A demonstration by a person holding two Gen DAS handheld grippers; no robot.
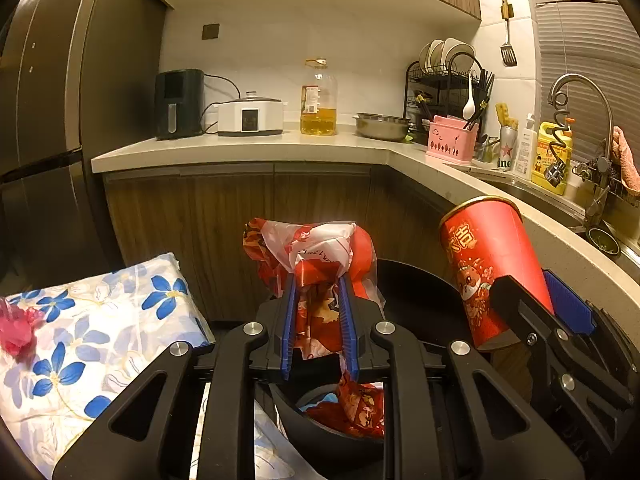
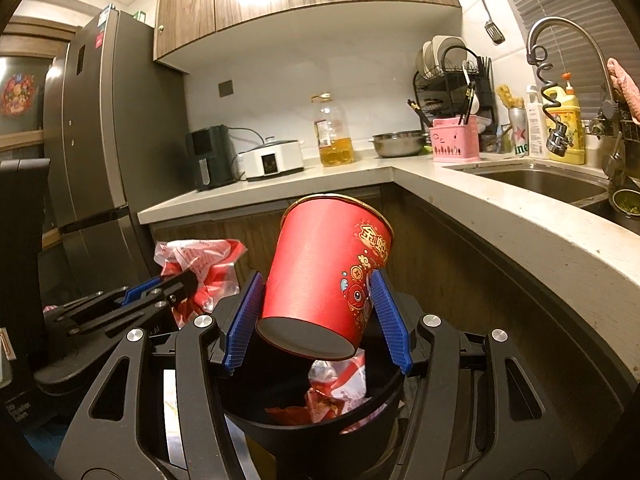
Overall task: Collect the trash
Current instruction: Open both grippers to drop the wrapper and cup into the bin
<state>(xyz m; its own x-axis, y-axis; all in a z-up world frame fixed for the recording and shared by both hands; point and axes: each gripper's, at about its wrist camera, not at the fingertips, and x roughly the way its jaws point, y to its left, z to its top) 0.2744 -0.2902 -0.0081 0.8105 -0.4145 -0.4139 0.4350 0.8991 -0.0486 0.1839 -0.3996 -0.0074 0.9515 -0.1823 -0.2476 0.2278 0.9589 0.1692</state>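
Observation:
My left gripper [image 1: 318, 280] is shut on a crumpled red and white plastic wrapper [image 1: 308, 248], held above a black round bin [image 1: 320, 428] that has red wrappers inside. My right gripper [image 2: 316, 280] is shut on a red paper cup [image 2: 328, 264] with gold print, tilted, its base toward the camera, over the same black bin [image 2: 320, 428]. In the left wrist view the red cup [image 1: 488, 264] and the right gripper [image 1: 536, 304] stand at the right. In the right wrist view the left gripper [image 2: 188, 276] with its wrapper [image 2: 200, 264] is at the left.
A flower-print cloth bundle [image 1: 80, 320] lies left of the bin. An L-shaped counter [image 1: 240, 152] carries an air fryer [image 1: 178, 104], a cooker [image 1: 250, 116], an oil bottle [image 1: 319, 98], a steel bowl [image 1: 382, 126], a dish rack and a sink [image 2: 540, 184]. A grey fridge [image 2: 108, 140] stands left.

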